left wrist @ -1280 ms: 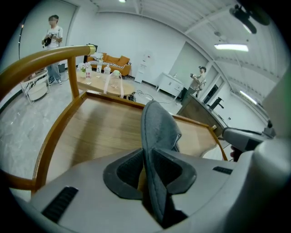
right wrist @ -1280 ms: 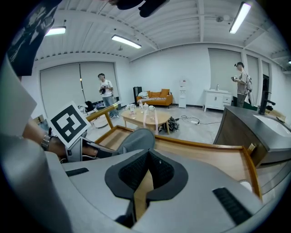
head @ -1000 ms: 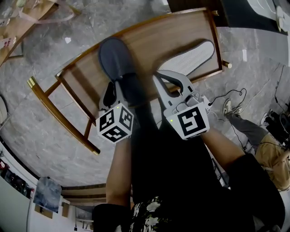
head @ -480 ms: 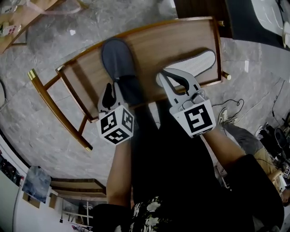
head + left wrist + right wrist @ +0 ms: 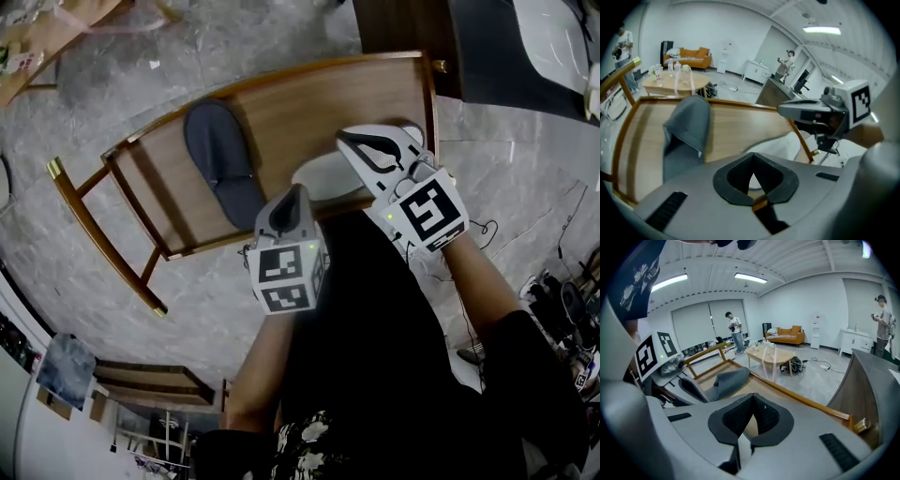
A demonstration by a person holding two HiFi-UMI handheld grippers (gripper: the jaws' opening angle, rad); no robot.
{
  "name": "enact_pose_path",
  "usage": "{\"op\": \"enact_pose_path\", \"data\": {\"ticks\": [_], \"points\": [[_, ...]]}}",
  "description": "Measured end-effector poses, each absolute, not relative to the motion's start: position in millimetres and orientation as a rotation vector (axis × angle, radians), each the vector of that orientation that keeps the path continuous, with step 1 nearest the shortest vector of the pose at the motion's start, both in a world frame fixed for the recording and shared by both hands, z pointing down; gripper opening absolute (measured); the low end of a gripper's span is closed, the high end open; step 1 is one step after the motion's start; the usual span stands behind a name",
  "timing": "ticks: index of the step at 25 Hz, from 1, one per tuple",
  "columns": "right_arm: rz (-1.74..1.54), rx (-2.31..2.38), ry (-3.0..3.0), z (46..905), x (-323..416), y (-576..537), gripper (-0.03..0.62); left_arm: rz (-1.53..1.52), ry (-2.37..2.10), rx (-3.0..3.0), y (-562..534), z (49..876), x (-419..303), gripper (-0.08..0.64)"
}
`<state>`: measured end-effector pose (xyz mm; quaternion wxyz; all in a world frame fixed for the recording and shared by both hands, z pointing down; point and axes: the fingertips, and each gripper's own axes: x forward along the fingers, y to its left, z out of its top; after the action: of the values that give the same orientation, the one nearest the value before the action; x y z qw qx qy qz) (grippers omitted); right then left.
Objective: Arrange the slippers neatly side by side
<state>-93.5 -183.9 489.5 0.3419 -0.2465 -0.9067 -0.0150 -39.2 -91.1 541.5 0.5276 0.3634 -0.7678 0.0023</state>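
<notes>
Left gripper swung off grey slipper, jaws just closed, empty, right gripper seemingly clamped on white slipper.

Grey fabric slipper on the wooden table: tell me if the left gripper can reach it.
Probably yes: nothing stands between the grey fabric slipper and the left gripper, whose jaws have just closed empty and must reopen.

On the rack, the left slipper lies well apart from the right slipper.

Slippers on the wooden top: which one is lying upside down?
The pale slipper on the right, with its ribbed sole facing up; the grey slipper shows its upper.
</notes>
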Motion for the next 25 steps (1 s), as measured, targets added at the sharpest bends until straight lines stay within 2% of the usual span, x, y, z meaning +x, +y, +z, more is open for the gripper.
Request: {"op": "enact_pose_path", "data": {"ticks": [5,7,15,25], "points": [[-0.05,-0.859,-2.16,514.5,-83.0,-198.7,-0.002,0.003,-1.698,0.95,-135.2,547.7,-0.5,0.002],[-0.05,-0.949,-2.084,522.3,-75.5,-195.8,0.075,-0.017,-1.675,0.949,-144.0,551.4,3.1,0.002],[-0.086,-1.107,-1.879,548.1,-51.0,-183.7,0.143,-0.007,-1.593,0.969,-154.2,566.3,17.6,0.002],[-0.307,-1.245,-1.691,561.9,-54.0,-170.6,0.153,-0.092,-1.582,0.911,-142.5,575.5,17.4,0.002]]}}
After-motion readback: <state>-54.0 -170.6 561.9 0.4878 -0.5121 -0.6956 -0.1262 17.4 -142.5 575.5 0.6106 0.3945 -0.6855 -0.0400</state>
